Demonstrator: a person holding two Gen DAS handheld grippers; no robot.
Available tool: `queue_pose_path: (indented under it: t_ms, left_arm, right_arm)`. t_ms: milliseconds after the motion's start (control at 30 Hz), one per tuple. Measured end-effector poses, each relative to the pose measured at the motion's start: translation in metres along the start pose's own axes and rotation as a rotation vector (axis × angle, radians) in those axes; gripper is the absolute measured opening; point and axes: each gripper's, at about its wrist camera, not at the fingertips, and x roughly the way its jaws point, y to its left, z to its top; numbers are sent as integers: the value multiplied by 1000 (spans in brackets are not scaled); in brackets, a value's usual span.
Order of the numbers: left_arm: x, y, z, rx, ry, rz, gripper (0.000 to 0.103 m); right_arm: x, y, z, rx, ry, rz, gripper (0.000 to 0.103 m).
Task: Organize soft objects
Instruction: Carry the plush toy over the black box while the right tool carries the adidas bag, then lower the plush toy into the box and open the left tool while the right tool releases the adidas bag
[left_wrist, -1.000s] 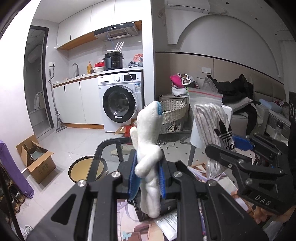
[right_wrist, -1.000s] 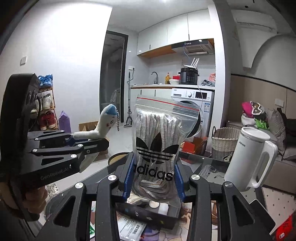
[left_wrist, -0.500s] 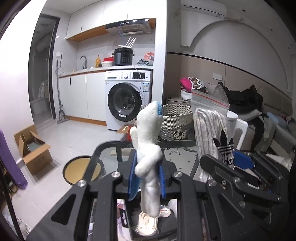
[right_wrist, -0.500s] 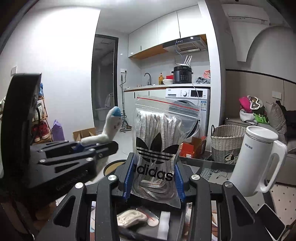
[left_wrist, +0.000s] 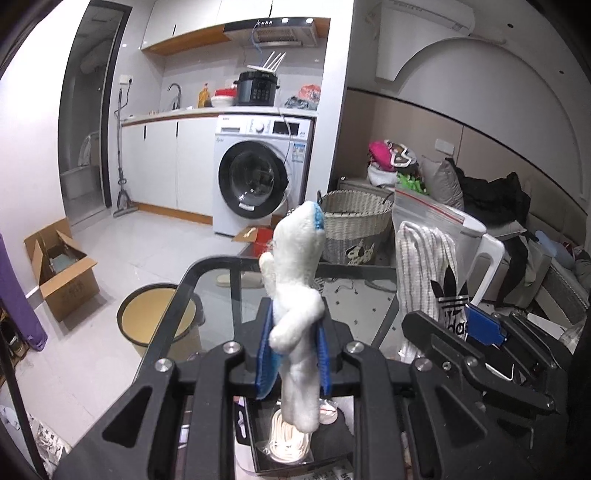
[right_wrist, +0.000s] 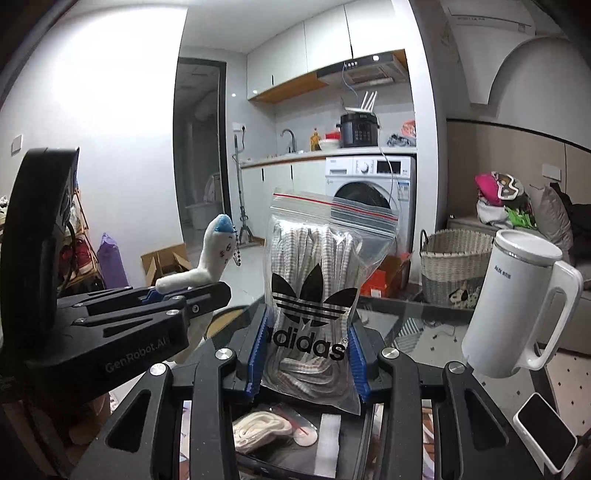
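Inside zip bag (right_wrist: 316, 295): striped laces (right_wrist: 314, 251).

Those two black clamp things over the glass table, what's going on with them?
A person is tidying soft items with a handheld gripper in each hand. The left gripper has its jaws shut on a small white plush toy, held upright. The right gripper clamps a zip bag of striped fabric. Both are held above an open black box on the glass table; nothing is dropped in yet.
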Motion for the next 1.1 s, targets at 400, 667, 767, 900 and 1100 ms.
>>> queue_pose_path:
  t_ms: [400,667,767,900,1100]
  left_arm:
    - [56,8,-20,-49,257,-2,19]
    - [82,6,-41,-54,398,-32,19]
    - [89,7,-45,-75,438,-51,19]
    - [97,6,-54,-77,496,-48,20]
    - [106,1,-63,-55,551,-43,20]
  right_arm:
    - [49,-18,-20,93,267,22,38]
    - [83,-29,-48,137,478,40,39]
    - [90,-32,-57,144,522,37,39]
    - [98,-31,-65,126,557,22,39]
    - [107,-28,-74,103,606,16,39]
